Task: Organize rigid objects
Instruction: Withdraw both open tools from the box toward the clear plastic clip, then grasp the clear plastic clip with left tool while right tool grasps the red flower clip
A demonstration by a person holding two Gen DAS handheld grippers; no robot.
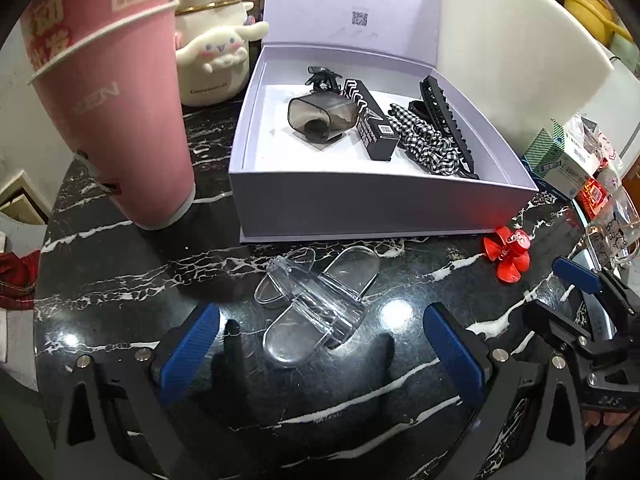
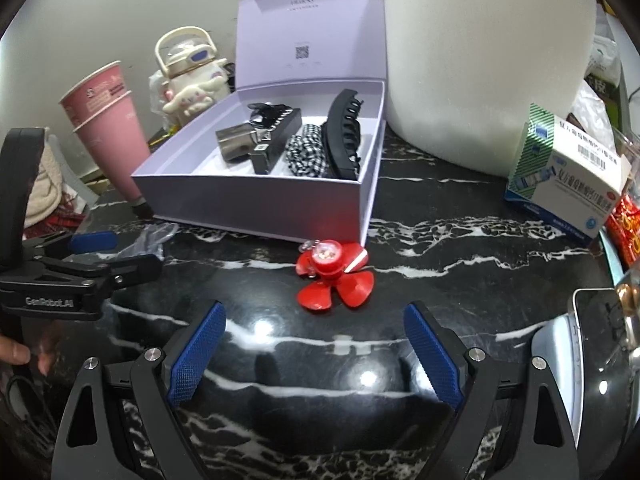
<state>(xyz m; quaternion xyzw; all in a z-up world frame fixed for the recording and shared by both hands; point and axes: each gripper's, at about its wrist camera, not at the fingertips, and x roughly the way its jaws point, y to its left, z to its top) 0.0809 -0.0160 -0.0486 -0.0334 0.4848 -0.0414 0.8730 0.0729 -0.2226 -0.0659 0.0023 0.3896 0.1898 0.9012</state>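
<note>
Worktop: black marble [image 1: 132, 280] veined in white, crowded at the edges and glossy with two lamp reflections.
Left tongs [image 1: 320, 340]: spread wide, blue pads on either side of a clear plastic hair claw [image 1: 314, 306] that lies on the stone; the pads stand apart from it, gripping nothing.
Right tongs [image 2: 316, 354]: spread wide and empty, poised just short of a red flower-shaped clip [image 2: 334, 276] lying on the worktop near the box's front corner.
Gift box [image 1: 380, 208]: pale lilac, lid [image 1: 348, 0] standing open at the back, sitting just beyond both loose clips.
Inside the box: a smoky translucent case [image 1: 322, 118], a black carton [image 1: 370, 124] with white lettering, a black-and-white gingham scrunchie [image 1: 424, 138], a long black toothed hair clip [image 1: 446, 120] along the right wall, and a small black claw clip [image 1: 322, 76] at the rear.
Left of the box: stacked pink paper cups [image 1: 116, 92], and behind them a cream cartoon-dog bottle [image 1: 212, 56].
Behind the box: a large white foam block [image 2: 480, 60].
Right edge: a medicine carton [image 2: 568, 172] printed in blue and green, and a phone [image 2: 592, 356] lying flat near the right tongs.
Person: fingers [image 2: 18, 354] show at the left edge of the right wrist view, on the handle of the left tool.
</note>
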